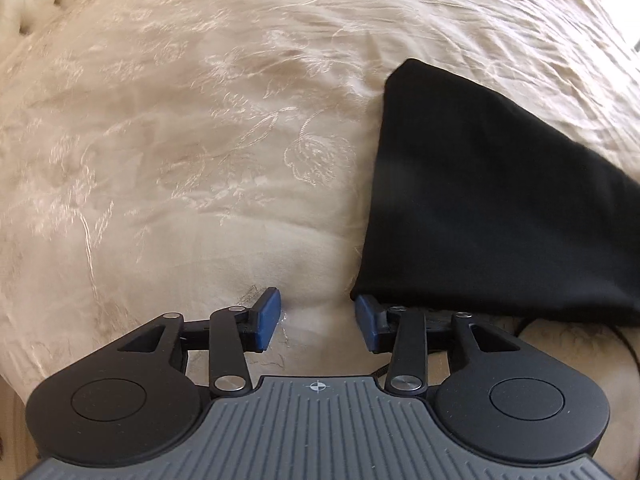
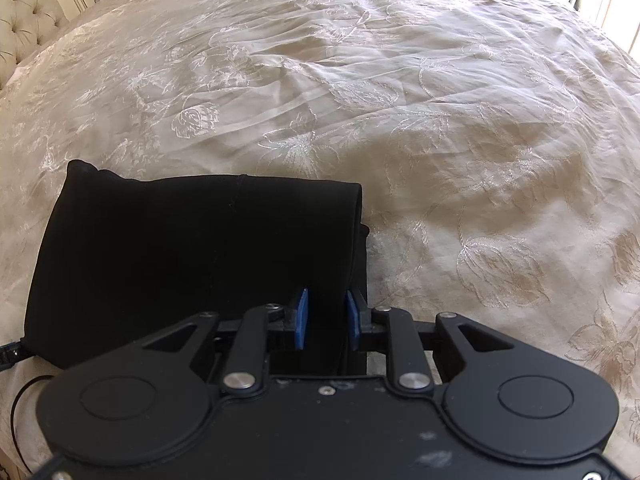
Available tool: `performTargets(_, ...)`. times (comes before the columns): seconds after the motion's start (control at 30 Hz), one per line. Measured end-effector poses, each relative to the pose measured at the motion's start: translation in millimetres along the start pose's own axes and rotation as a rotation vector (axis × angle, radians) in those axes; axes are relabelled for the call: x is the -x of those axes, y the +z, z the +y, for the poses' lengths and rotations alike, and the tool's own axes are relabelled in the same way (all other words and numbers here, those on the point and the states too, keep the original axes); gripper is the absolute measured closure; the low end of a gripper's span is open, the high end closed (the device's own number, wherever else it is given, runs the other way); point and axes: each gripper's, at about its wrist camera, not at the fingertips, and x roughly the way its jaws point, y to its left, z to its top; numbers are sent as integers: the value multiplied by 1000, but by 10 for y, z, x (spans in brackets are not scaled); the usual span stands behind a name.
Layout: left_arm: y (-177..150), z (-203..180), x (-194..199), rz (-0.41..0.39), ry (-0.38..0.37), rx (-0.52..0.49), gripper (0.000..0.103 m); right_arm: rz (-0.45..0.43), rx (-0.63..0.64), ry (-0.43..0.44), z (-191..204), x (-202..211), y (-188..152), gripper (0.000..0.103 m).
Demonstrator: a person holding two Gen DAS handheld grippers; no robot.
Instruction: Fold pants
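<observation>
Looks like last fold on the pants: left gripper open and empty over bedspread, right gripper straddling the edge, can't tell if pinching, next probably just smoothing.

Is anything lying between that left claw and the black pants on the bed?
Nothing visible does. The left gripper is open over bare bedspread, and its right-hand pad sits at the corner of the folded black pants, with no other object between them.

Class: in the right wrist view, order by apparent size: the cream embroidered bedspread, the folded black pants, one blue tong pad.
1. Cream embroidered bedspread
2. Folded black pants
3. Blue tong pad, though nearest the camera
</observation>
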Motion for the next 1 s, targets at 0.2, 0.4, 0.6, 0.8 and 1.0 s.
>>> performTargets(0.2, -25, 20, 365, -61, -36, -30, 62, -20, -36, 14, -34, 95, 6, 81)
performTargets(0.4, 228, -247, 611, -196, -117, -112, 62, -114, -30, 11, 34, 385, -48, 81)
performTargets(0.6, 347, -524, 69, -52, -132, -169, 62, -123, 25, 84, 229, 375, -15, 81)
performTargets(0.8, 209, -430, -188, 72, -113, -223, 61, 6, 6, 37, 155, -4, -117, 98)
performTargets(1.0, 532, -481, 47, 24, -105, -227, 62, -41, 48, 36, 213, 142, -46, 89)
